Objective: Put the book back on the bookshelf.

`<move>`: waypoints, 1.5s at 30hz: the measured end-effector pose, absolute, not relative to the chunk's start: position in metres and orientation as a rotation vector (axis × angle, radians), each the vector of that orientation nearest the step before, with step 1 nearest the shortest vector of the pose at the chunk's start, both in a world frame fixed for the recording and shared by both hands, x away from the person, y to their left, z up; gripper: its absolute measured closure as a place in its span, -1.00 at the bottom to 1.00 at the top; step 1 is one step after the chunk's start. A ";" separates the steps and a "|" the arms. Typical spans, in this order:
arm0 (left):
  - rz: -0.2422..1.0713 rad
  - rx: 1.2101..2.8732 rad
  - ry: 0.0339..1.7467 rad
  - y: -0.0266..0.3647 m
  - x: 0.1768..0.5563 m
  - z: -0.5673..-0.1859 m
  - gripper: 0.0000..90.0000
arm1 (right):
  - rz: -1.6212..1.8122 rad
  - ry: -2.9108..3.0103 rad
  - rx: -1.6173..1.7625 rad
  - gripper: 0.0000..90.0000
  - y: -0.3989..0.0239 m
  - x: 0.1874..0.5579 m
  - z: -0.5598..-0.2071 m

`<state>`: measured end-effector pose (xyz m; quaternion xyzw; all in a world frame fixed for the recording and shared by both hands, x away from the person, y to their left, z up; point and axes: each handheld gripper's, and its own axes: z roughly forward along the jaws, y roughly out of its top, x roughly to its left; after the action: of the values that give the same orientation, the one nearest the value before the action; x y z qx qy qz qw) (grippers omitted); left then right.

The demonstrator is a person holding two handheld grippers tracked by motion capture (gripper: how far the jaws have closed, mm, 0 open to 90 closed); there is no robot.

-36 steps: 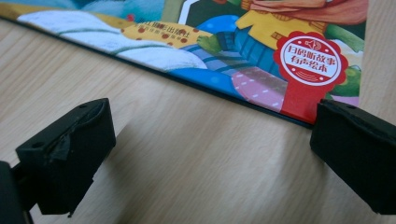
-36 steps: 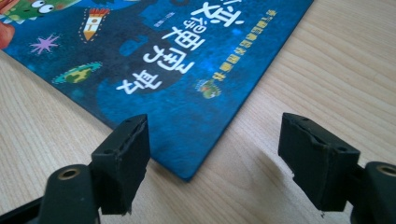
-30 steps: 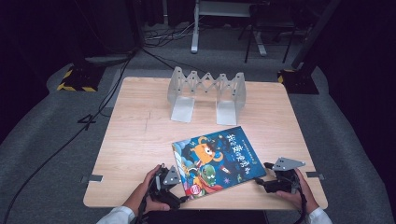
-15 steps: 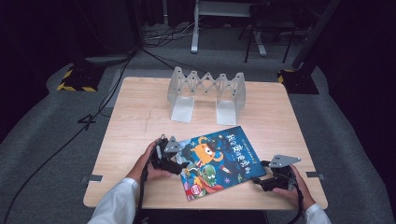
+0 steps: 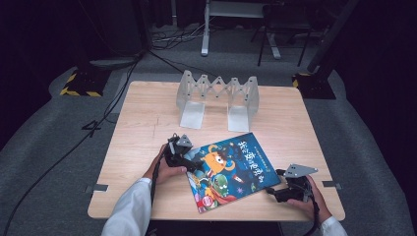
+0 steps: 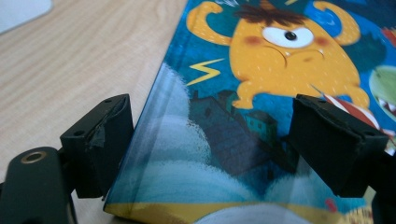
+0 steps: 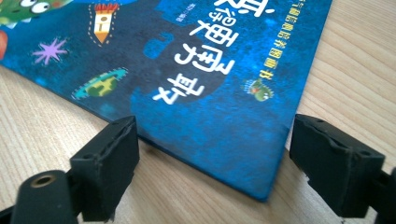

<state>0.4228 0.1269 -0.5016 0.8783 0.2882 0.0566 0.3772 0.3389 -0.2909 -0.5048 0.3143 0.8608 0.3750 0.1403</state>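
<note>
left tool (image 5: 189, 162), jaws apart and lately widening, straddles the near left corner of the picture book (image 5: 231, 169); in the left gripper view one jaw stands off the spine edge over the counter (image 5: 142, 128), the other over the cover, neither pressing. right tool (image 5: 276, 191), jaws likewise spread and lately opening, faces the book's near right corner from just beside it, nothing between them. the book lies flat, long axis running obliquely between both tools, the left one nearer. glossy blue cover, orange one-eyed monster, white characters. grey folding rack (image 5: 218, 98) stands well beyond.
</note>
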 end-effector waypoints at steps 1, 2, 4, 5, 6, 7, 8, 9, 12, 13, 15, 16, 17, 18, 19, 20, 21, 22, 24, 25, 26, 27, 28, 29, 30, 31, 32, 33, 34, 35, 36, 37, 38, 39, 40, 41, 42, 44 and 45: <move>0.144 2.246 0.738 0.128 0.419 -0.501 -0.67 | 1.079 2.486 0.906 -0.64 -0.290 0.339 -0.505; 0.141 2.251 0.730 0.130 0.416 -0.501 -0.67 | 1.078 2.489 0.907 -0.64 -0.290 0.339 -0.504; 0.133 2.264 0.717 0.135 0.408 -0.501 -0.67 | 1.071 2.494 0.905 -0.65 -0.289 0.339 -0.504; 0.127 2.274 0.707 0.138 0.402 -0.500 -0.67 | 1.071 2.496 0.903 -0.65 -0.288 0.340 -0.504; 0.127 2.276 0.705 0.140 0.398 -0.500 -0.67 | 1.068 2.495 0.905 -0.65 -0.287 0.340 -0.504; 0.126 2.278 0.696 0.143 0.392 -0.500 -0.67 | 1.063 2.498 0.905 -0.65 -0.286 0.340 -0.504; 0.125 2.278 0.696 0.145 0.389 -0.500 -0.67 | 1.059 2.499 0.905 -0.66 -0.284 0.340 -0.503; 0.124 2.276 0.693 0.149 0.383 -0.500 -0.67 | 1.060 2.502 0.901 -0.67 -0.283 0.341 -0.503; 0.125 2.281 0.693 0.158 0.371 -0.500 -0.67 | 1.050 2.514 0.902 -0.69 -0.276 0.344 -0.503; 0.123 2.281 0.694 0.160 0.368 -0.500 -0.67 | 1.046 2.518 0.899 -0.69 -0.274 0.345 -0.503; 0.122 2.278 0.694 0.164 0.364 -0.500 -0.67 | 1.046 2.518 0.899 -0.69 -0.272 0.346 -0.503; 0.127 2.280 0.691 0.173 0.354 -0.501 -0.67 | 1.042 2.509 0.914 -0.68 -0.265 0.352 -0.502; 0.125 2.277 0.695 0.176 0.349 -0.501 -0.67 | 1.041 2.508 0.921 -0.67 -0.264 0.354 -0.502; 0.127 2.275 0.698 0.178 0.345 -0.501 -0.67 | 1.038 2.506 0.923 -0.67 -0.262 0.356 -0.502; 0.128 2.278 0.698 0.181 0.341 -0.501 -0.67 | 1.041 2.504 0.921 -0.67 -0.260 0.359 -0.502; 0.127 2.278 0.700 0.183 0.338 -0.501 -0.67 | 1.038 2.502 0.927 -0.67 -0.258 0.362 -0.502; 0.129 2.279 0.699 0.185 0.334 -0.501 -0.67 | 1.038 2.502 0.928 -0.67 -0.256 0.365 -0.502; 0.130 2.280 0.701 0.187 0.330 -0.501 -0.67 | 1.033 2.497 0.937 -0.67 -0.254 0.368 -0.502; 0.130 2.280 0.704 0.190 0.324 -0.501 -0.68 | 1.027 2.484 0.956 -0.67 -0.249 0.375 -0.502; 0.127 2.276 0.699 0.191 0.321 -0.501 -0.68 | 1.020 2.478 0.972 -0.67 -0.247 0.379 -0.502; 0.129 2.278 0.699 0.192 0.319 -0.501 -0.68 | 1.016 2.469 0.983 -0.67 -0.244 0.382 -0.502; 0.132 2.274 0.694 0.193 0.316 -0.502 -0.69 | 1.010 2.459 0.996 -0.67 -0.242 0.386 -0.502; 0.132 2.274 0.694 0.193 0.316 -0.502 -0.69 | 1.009 2.440 1.007 -0.67 -0.238 0.390 -0.502; 0.129 2.270 0.696 0.194 0.311 -0.502 -0.69 | 1.007 2.433 1.020 -0.67 -0.236 0.393 -0.502; 0.130 2.271 0.693 0.195 0.309 -0.502 -0.68 | 1.004 2.425 1.040 -0.67 -0.234 0.396 -0.502; 0.129 2.267 0.696 0.195 0.307 -0.502 -0.68 | 0.995 2.415 1.060 -0.66 -0.232 0.397 -0.502; 0.133 2.271 0.692 0.195 0.306 -0.502 -0.67 | 0.990 2.410 1.069 -0.61 -0.231 0.396 -0.501; 0.147 2.278 0.689 0.195 0.303 -0.502 -0.66 | 0.990 2.406 1.074 -0.55 -0.231 0.394 -0.501; 0.162 2.289 0.682 0.194 0.301 -0.502 -0.66 | 0.991 2.414 1.062 -0.54 -0.230 0.391 -0.500; 0.170 2.297 0.681 0.192 0.299 -0.502 -0.66 | 0.989 2.435 1.047 -0.54 -0.229 0.386 -0.500; 0.159 2.299 0.678 0.191 0.298 -0.502 -0.66 | 0.991 2.459 1.019 -0.54 -0.228 0.380 -0.499; 0.131 2.287 0.682 0.191 0.297 -0.501 -0.65 | 0.996 2.486 0.977 -0.54 -0.226 0.373 -0.499; 0.106 2.271 0.682 0.192 0.296 -0.501 -0.64 | 1.003 2.511 0.936 -0.54 -0.224 0.367 -0.499; 0.085 2.260 0.676 0.192 0.296 -0.502 -0.62 | 1.005 2.530 0.904 -0.54 -0.221 0.361 -0.499; 0.076 2.258 0.668 0.190 0.295 -0.502 -0.60 | 1.003 2.542 0.873 -0.54 -0.219 0.356 -0.498; 0.076 2.258 0.668 0.190 0.295 -0.502 -0.58 | 1.003 2.542 0.873 -0.54 -0.219 0.356 -0.498; 0.079 2.264 0.661 0.189 0.294 -0.502 -0.58 | 1.008 2.552 0.849 -0.54 -0.217 0.351 -0.498; 0.111 2.276 0.664 0.184 0.291 -0.501 -0.58 | 1.019 2.565 0.847 -0.61 -0.216 0.351 -0.499; 0.115 2.277 0.663 0.182 0.291 -0.502 -0.58 | 1.019 2.566 0.852 -0.65 -0.217 0.353 -0.499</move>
<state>0.2905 0.1823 -0.5016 0.8893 0.2590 0.0450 0.3743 0.3526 -0.2165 -0.4995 0.2926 0.8810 0.3499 0.1256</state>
